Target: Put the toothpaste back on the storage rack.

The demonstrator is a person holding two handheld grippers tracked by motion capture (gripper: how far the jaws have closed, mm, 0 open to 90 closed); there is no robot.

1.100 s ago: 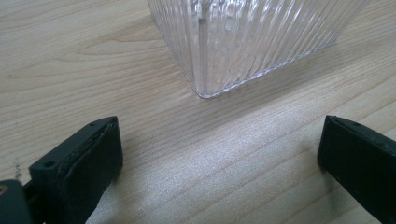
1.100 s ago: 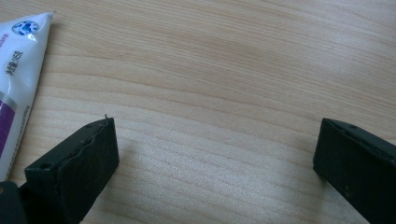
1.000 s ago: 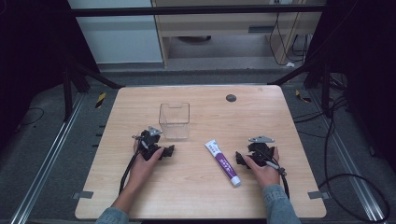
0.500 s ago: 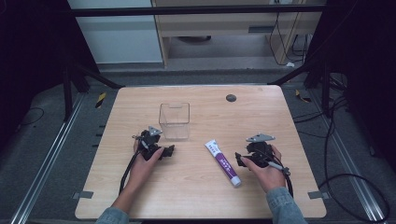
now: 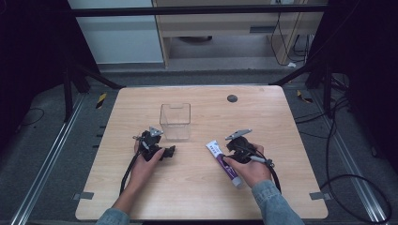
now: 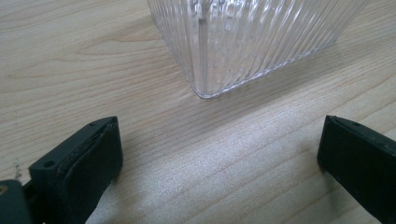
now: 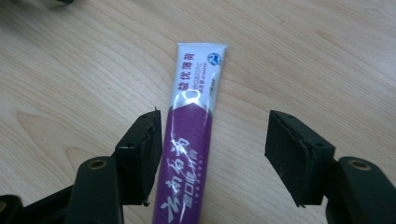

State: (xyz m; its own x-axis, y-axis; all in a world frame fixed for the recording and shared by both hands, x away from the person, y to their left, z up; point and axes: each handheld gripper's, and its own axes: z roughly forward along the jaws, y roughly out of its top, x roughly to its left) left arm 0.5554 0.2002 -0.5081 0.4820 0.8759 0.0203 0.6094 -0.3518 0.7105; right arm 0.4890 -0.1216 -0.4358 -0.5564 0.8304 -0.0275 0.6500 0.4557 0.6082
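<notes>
A purple and white toothpaste tube [image 5: 224, 162] [image 7: 189, 154] lies flat on the wooden table [image 5: 197, 197], right of the middle. My right gripper [image 5: 229, 156] [image 7: 212, 126] hangs over it with the tube between its jaws. The jaws have just been closing; one pad [image 7: 142, 154] is at the tube's edge and the other stands well apart from it. A clear ribbed plastic box [image 5: 175, 121] [image 6: 243, 42] stands upright near the table's centre. My left gripper [image 5: 167, 152] [image 6: 219, 126] rests on the table just in front of the box's corner, open wide with only bare wood between its jaws.
A small dark round mark [image 5: 232, 98] sits near the table's far edge. Cables trail from both grippers toward the front edge. Black frame bars stand beyond the table at the left and right, and loose cables lie on the floor at the right.
My right gripper has moved left and up, from beside the tube to over it, and its jaws have narrowed. The left gripper, the box and the tube have stayed put.
</notes>
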